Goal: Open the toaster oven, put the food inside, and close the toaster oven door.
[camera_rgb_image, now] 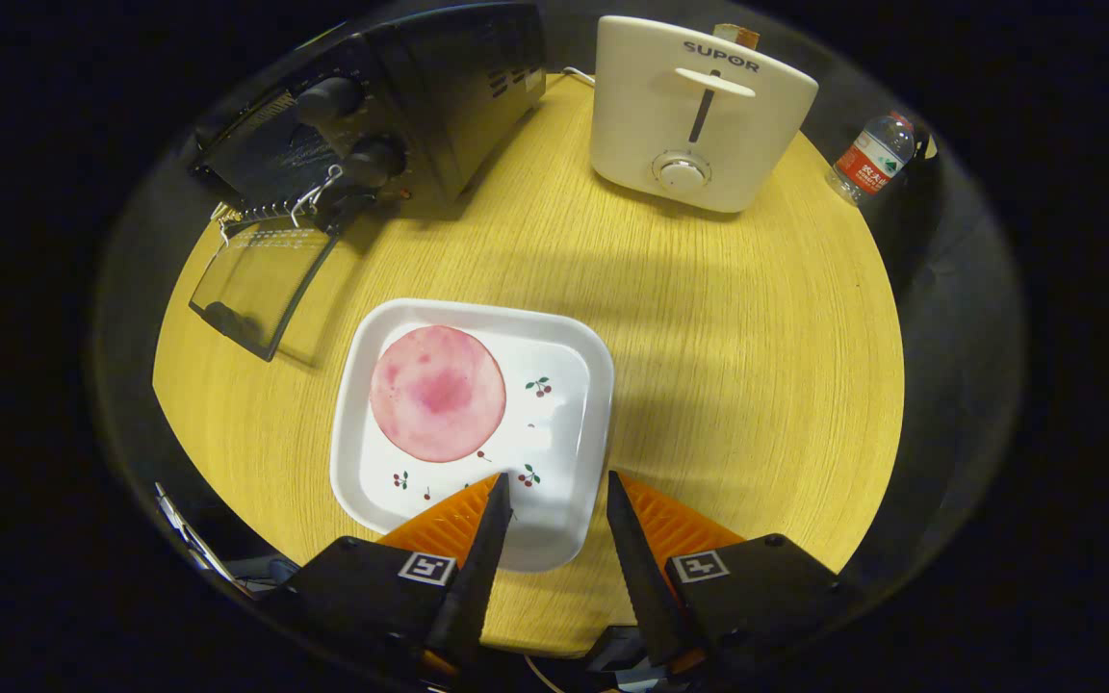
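Observation:
A round pink slice of food [437, 392] lies flat on a white square plate [569, 337] with small cherry prints, in the middle of the round wooden table [728, 318]. My gripper [556, 486] hovers over the plate's near corner, open, with nothing between its fingers; the slice lies just ahead of the left finger. Beyond the plate to the left stands the black toaster oven [420, 106]. Its glass door [261, 279] hangs down open toward the table, and the wire rack [270, 197] shows at the mouth.
A white pop-up toaster [699, 111] stands at the far side of the table, right of the oven. A plastic water bottle [870, 156] lies off the table's far right edge. Bare wood stretches to the right of the plate.

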The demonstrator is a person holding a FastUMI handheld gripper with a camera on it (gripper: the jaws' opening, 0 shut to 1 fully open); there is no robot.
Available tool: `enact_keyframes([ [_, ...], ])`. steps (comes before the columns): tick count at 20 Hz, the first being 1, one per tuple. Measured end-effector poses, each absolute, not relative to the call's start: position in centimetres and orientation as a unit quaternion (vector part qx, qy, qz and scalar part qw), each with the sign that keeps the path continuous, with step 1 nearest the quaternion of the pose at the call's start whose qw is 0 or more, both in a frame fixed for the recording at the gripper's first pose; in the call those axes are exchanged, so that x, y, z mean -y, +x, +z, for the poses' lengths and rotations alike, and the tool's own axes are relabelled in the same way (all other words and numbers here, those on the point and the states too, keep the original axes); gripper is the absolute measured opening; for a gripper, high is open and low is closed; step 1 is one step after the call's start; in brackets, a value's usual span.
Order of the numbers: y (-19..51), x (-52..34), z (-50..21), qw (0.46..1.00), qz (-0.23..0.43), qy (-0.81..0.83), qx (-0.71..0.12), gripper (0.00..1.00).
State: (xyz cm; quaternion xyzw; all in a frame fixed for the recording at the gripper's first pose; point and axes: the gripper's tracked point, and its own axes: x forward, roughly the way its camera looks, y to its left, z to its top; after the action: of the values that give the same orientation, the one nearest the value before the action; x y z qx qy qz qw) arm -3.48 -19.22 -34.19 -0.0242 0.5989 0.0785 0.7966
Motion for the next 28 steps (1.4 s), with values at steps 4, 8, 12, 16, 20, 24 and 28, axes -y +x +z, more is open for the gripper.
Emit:
enact_keyframes([
  [4,-3.2,18.9,-34.6,0.786,0.073,0.004,-0.614,0.56],
  [8,-3.0,19.4,-34.5,0.783,0.066,0.023,-0.618,0.4],
  [12,-3.1,19.7,-34.4,0.776,0.066,0.054,-0.625,0.14],
  [16,-2.8,19.2,-34.5,0.779,0.089,0.104,-0.613,0.02],
  [20,-2.9,19.3,-34.2,0.768,0.091,0.156,-0.615,0.02],
  [24,-2.5,18.9,-33.7,0.765,0.093,0.232,-0.593,0.02],
  [28,-2.5,19.0,-32.5,0.763,0.075,0.314,-0.56,0.02],
])
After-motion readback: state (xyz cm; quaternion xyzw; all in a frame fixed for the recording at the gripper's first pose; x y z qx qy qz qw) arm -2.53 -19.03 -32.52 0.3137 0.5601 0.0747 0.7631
